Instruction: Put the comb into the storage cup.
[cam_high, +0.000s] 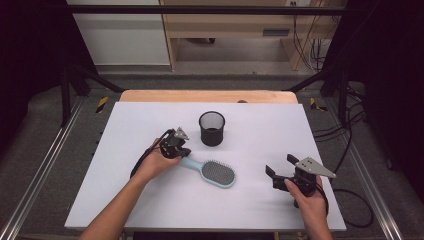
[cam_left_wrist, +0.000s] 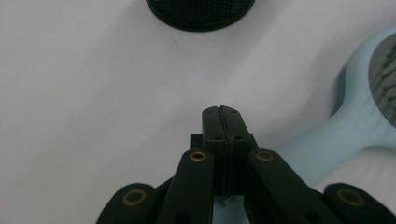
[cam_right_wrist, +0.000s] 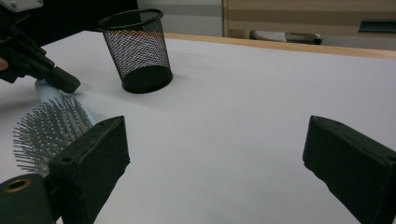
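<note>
We see the pale blue plastic hairbrush (cam_high: 212, 171) lying bristles-up near the middle of the white desk (cam_high: 150, 200), its handle toward the left hand-held gripper (cam_high: 181, 150). The left gripper view shows that gripper's jaws pressed flat together with nothing between them, the brush handle (cam_left_wrist: 322, 144) just beside them. The right gripper view gives us the bristles (cam_right_wrist: 46, 128) side-on. The right hand-held gripper (cam_high: 280, 172) sits well apart, jaws wide and empty. Behind the brush stands a black wire-mesh cup (cam_high: 212, 128).
</note>
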